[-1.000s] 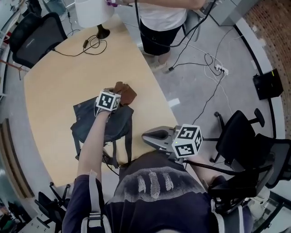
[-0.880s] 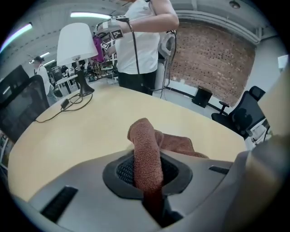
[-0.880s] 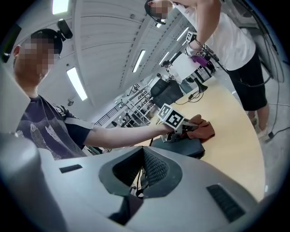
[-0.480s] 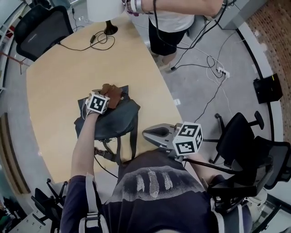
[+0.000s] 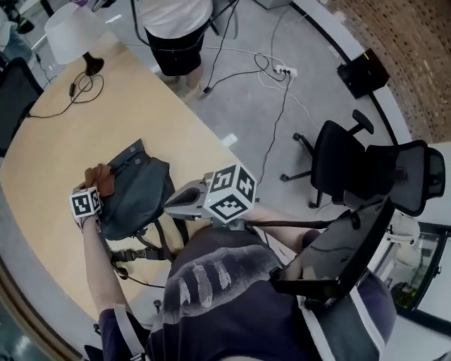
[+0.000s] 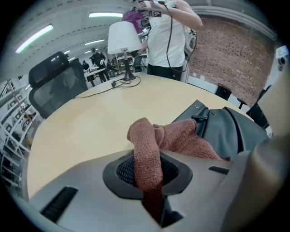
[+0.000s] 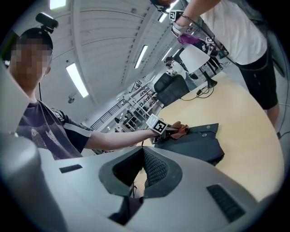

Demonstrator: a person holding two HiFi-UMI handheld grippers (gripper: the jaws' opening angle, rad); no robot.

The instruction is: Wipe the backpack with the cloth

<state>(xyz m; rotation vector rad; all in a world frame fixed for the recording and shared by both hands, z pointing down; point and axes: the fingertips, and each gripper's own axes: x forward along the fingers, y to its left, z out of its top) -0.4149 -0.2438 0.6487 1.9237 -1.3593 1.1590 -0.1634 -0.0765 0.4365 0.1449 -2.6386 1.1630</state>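
The backpack [image 5: 137,190] lies flat on the table [image 5: 42,158]. The cloth [image 6: 174,138] is bunched at its edge, pinched in the left gripper [image 6: 149,174] (likely for wiping). The right gripper [image 7: 138,181], jaws together and empty, hangs well clear.

cloth [image 6: 147,154] lower end hidden between jaws of my left gripper [image 6: 153,213] | backpack [image 6: 226,131] near side behind my gripper body | bystander [image 5: 173,21] cut off at top edge, head view
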